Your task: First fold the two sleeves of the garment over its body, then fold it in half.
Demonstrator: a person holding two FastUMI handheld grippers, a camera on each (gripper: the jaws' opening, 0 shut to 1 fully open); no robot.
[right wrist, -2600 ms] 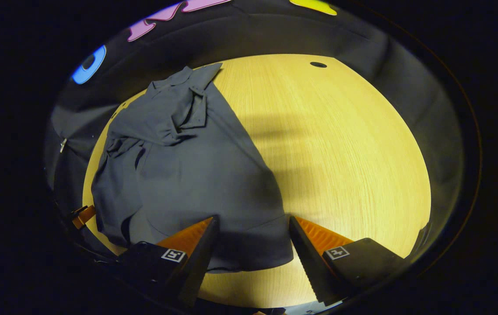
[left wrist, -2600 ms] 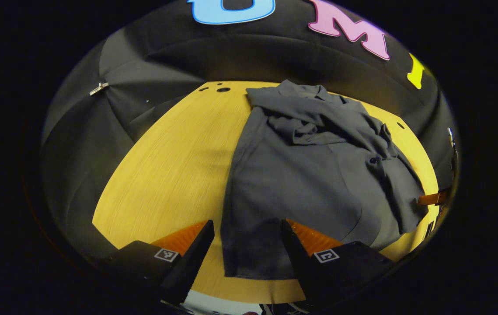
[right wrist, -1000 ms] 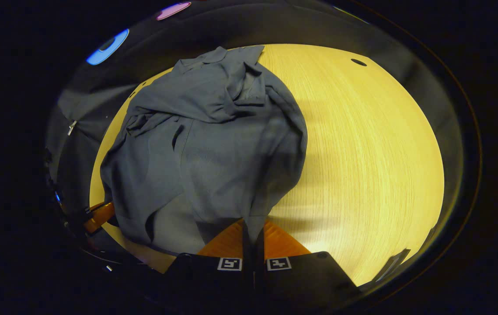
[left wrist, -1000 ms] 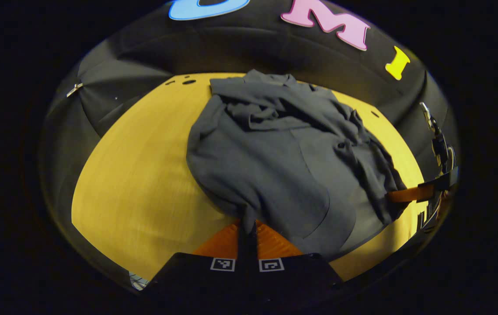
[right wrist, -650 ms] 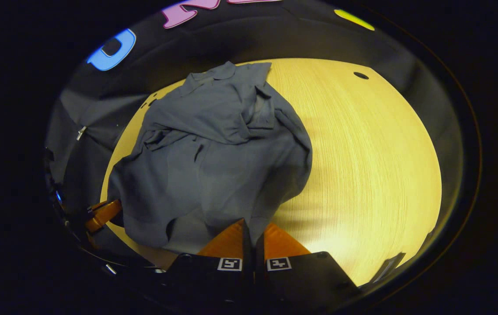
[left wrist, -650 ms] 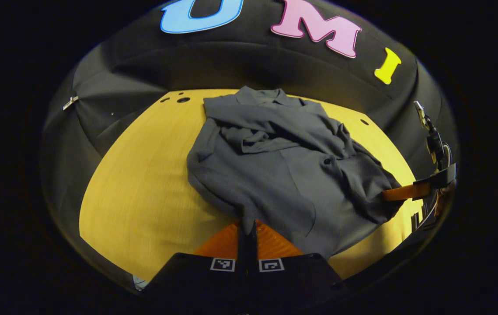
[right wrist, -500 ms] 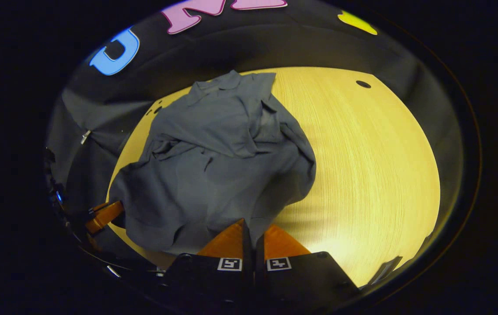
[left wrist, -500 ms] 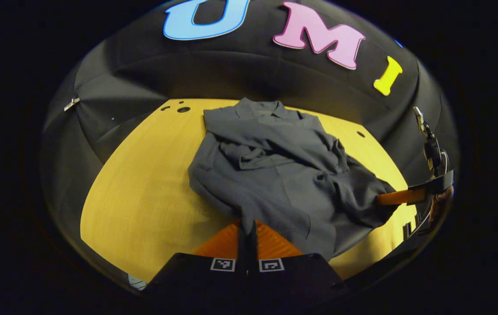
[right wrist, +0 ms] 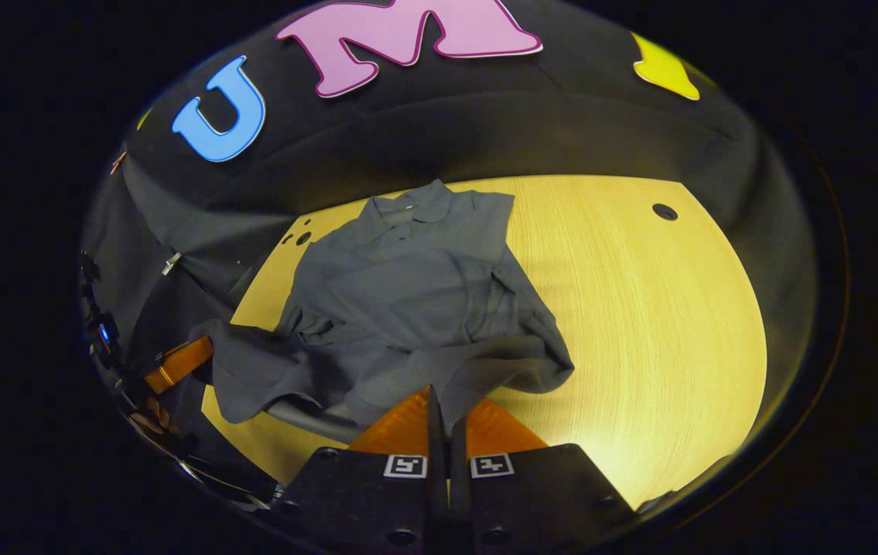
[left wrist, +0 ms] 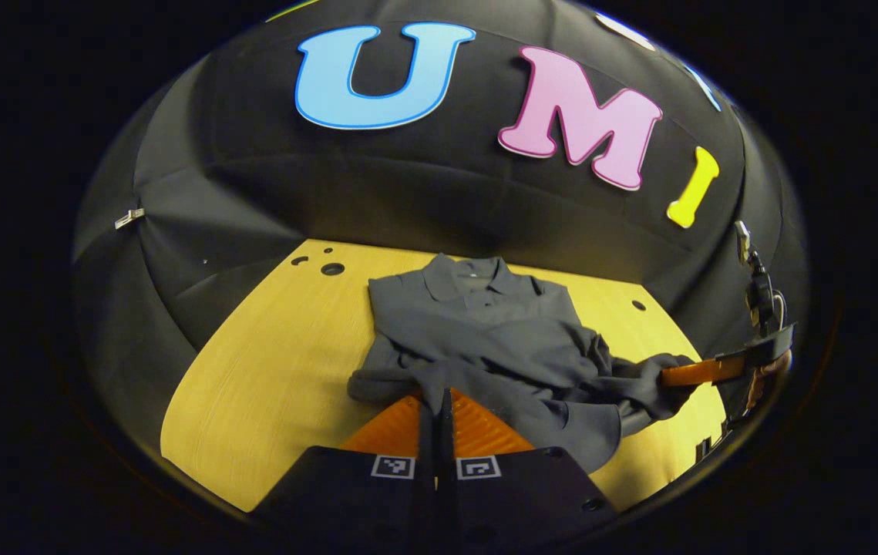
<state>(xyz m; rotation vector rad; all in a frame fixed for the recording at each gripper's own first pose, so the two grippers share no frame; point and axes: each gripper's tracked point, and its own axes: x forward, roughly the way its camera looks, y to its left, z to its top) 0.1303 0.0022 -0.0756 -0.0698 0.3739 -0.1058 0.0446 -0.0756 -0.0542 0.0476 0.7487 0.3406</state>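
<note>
As both grippers, left (left wrist: 435,397) & right (right wrist: 439,401), clamp hem corners, soft limp garment (right wrist: 415,308) sags btwn them; best held at corners.

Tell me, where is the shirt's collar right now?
In both views the collar lies at the table's far edge, by the booth wall, opposite the hem pinched in both grippers.
</note>
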